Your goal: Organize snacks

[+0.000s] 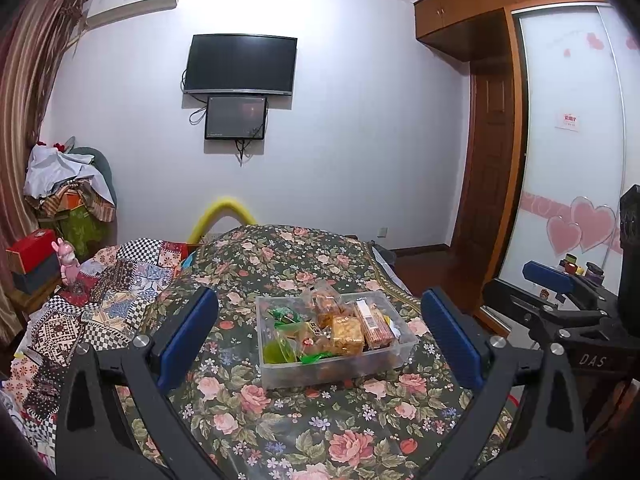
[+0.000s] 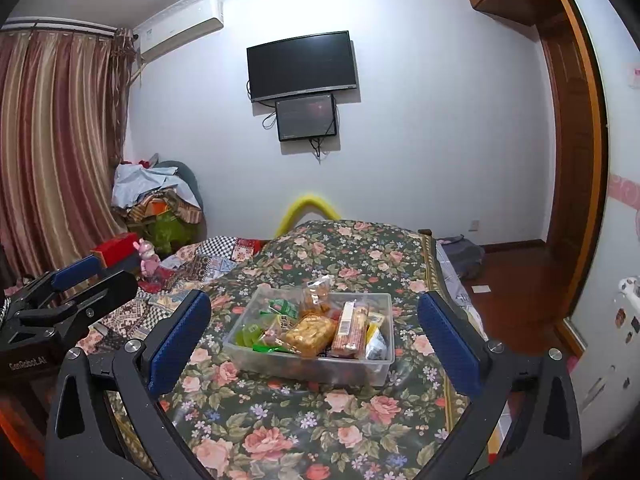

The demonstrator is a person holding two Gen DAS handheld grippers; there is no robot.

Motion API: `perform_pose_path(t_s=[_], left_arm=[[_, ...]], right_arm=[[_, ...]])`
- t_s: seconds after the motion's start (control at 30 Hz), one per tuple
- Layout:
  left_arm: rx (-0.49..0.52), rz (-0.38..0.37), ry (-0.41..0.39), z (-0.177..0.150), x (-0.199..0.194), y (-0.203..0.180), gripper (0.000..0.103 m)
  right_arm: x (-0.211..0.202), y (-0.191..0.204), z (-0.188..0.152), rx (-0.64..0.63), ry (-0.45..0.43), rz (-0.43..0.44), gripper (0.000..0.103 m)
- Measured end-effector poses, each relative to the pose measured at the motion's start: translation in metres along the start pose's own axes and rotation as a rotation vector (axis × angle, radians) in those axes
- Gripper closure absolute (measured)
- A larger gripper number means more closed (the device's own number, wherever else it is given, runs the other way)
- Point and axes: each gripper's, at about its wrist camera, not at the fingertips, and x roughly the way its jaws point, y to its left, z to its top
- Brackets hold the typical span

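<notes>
The clear rectangular plastic bin [image 1: 336,364] is seen centre-frame in both views, resting on the dark floral-print cloth [image 1: 280,432]; it is packed w/ snacks: a golden-brown cracker pack [image 2: 310,334], a long striped wafer pack w/ barcode [image 2: 351,330], green wrappers [image 1: 282,314] at its left end.

The left gripper [image 1: 320,340] and the right gripper [image 2: 316,336] are both held wide open, nothing gripped, blue pads either side of the bin but short of it.

Risks, as judged:
- Thin crinkly wrappers could be pinched two at a time, since the packs overlap.
- The light bin could be dragged or tipped on the cloth if a wall is caught.
- Crackers could be crushed by a hard squeeze.
- The grippers are side by side, so a clash is possible.
</notes>
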Motion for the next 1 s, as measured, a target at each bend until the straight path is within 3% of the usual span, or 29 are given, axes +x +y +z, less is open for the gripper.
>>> perform_pose_path(t_s=[1.0], left_arm=[[0.001, -0.009, 0.003, -0.0005, 0.0009, -0.0037, 0.0]], right_arm=[[0.0046, -0.0021, -0.0013, -0.002, 0.013, -0.005, 0.0]])
